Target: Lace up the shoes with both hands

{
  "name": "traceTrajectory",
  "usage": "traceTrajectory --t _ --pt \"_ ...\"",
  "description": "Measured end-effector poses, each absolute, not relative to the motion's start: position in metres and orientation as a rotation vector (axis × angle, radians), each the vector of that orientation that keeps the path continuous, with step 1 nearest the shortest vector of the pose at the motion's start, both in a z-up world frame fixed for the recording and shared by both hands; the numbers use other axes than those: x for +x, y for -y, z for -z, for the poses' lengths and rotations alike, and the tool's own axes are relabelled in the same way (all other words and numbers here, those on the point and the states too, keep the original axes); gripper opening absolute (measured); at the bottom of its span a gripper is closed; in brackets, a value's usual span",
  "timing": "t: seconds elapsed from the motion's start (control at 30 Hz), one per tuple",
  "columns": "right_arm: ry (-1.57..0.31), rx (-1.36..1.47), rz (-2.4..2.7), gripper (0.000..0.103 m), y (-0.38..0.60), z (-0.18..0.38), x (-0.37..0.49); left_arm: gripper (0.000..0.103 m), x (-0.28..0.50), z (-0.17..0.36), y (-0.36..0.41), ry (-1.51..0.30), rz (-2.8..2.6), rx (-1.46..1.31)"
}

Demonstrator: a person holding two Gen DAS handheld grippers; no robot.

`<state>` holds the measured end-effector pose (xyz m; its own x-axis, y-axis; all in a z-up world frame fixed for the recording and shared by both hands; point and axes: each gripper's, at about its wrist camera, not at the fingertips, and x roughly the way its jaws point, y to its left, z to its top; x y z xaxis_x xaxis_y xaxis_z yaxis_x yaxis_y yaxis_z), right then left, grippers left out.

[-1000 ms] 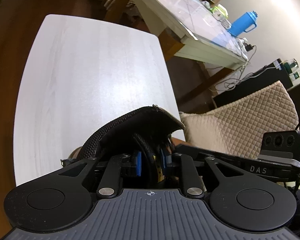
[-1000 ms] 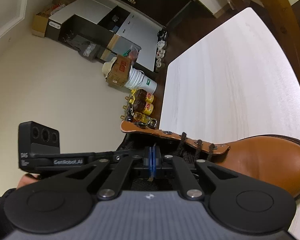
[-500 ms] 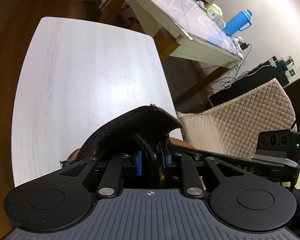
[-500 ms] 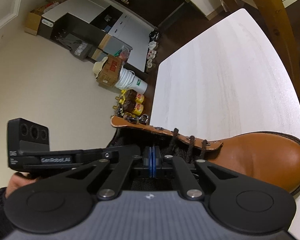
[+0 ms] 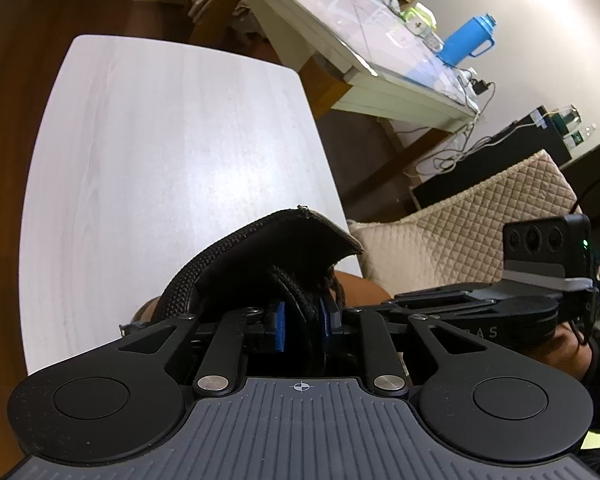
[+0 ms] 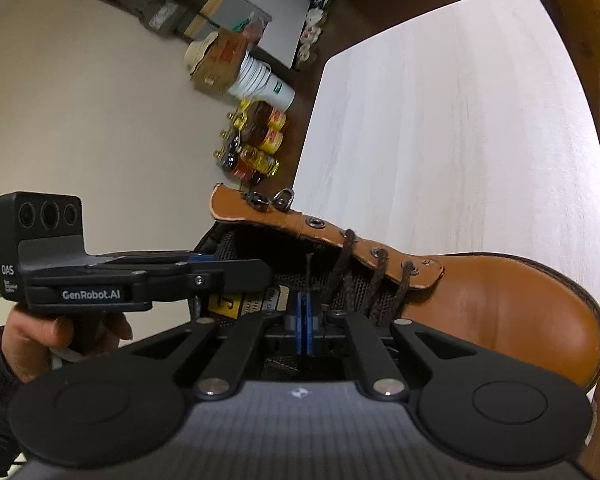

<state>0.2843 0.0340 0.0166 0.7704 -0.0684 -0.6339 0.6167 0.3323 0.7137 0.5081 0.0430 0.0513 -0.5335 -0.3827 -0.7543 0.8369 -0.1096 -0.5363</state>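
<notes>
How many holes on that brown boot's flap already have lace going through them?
3. On the boot's eyelet flap, laces pass through eyelets at and, nearest the toe. The eyelet and hooks above look bare; the opposite flap is hidden.

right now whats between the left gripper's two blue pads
In the left wrist view, the left gripper has the boot's black padded tongue pinched between its blue pads; a dark lace hangs just beside them.

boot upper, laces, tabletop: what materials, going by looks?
Boot upper: tan leather, likely; smooth, semi-gloss sheen on the toe, raw cut edge on the eyelet flap.
Laces: dark braided cord, probably cotton or synthetic; weave texture shows.
Tabletop: pale wood-grain surface, matte; laminate or veneer, cannot tell.
</notes>
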Motion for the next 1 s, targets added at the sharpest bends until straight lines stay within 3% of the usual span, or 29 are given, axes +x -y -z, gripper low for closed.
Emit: traceTrajectory --t 0.27,0.73,1.0 --pt "-0.592 1.128 0.460 0.003 -0.031 -0.020 0.294 0.016 0.507 -0.052 -0.046 -1.270 1.773 0.545" --pt "-0.368 1.529 0.504 0.002 -0.015 0.016 0.268 0.015 0.508 -0.050 -0.045 -1.270 1.765 0.538" --pt "-0.280 1.462 0.566 0.002 -0.020 0.020 0.267 0.015 0.508 -0.050 -0.045 -1.275 1.767 0.543"
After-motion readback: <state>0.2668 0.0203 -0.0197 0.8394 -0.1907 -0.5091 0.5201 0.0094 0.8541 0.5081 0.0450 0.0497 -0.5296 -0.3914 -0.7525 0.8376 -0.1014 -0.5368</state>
